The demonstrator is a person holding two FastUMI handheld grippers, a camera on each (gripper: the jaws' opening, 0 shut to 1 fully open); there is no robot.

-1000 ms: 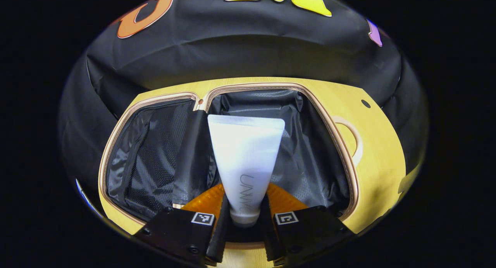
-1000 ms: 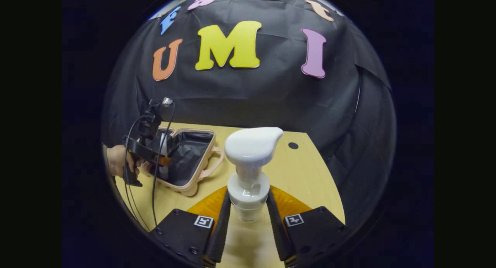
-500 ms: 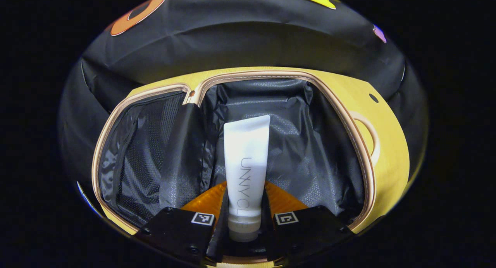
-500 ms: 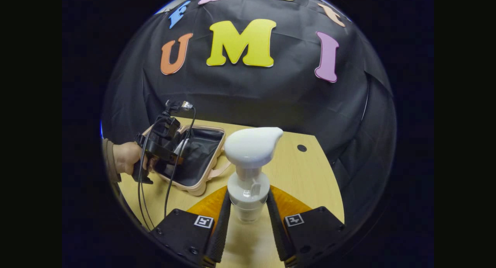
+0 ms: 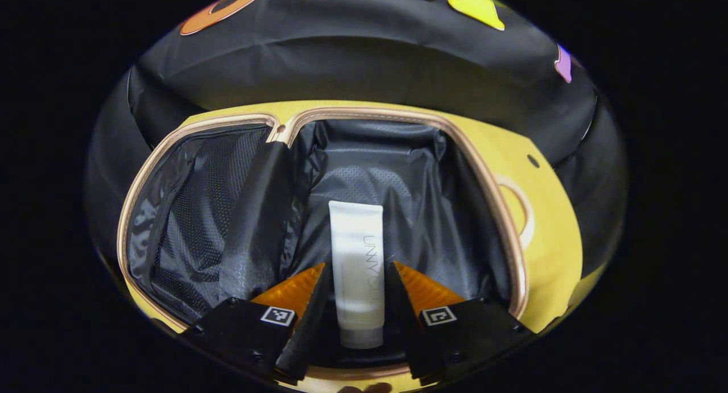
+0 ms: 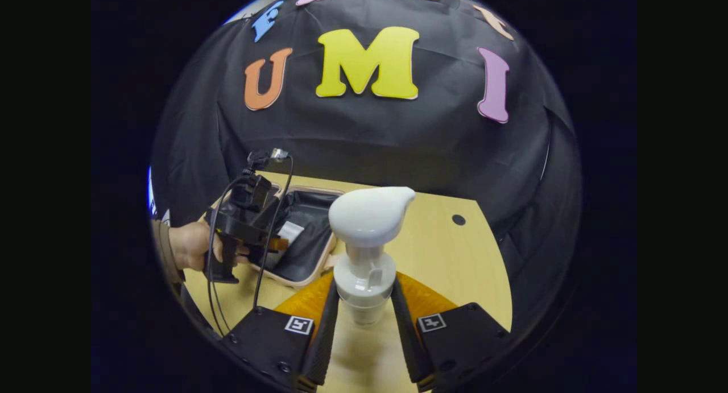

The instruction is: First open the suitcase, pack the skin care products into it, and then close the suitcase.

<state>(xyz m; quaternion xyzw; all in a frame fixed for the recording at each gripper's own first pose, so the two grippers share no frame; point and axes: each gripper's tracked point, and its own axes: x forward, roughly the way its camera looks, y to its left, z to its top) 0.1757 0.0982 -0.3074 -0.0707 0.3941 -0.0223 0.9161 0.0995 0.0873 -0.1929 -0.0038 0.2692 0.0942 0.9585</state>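
Now one tube is packed and the pump bottle waits its turn.

Spread apart, the left gripper (image 5: 357, 302) hangs over the white squeeze tube (image 5: 357, 268), which lies loose between its fingers on the black lining of the open pink-rimmed suitcase (image 5: 500, 211); a mesh-lined half lies open to the left. Pinching the neck of the white pump-top bottle (image 6: 367, 239), the right gripper (image 6: 364, 325) holds it upright above the pale wooden worktop (image 6: 455, 262), near the suitcase but still outside it. Judging by this, opening is done and the first product is in; left are placing the bottle inside, clearing both grippers, and shutting the lid.
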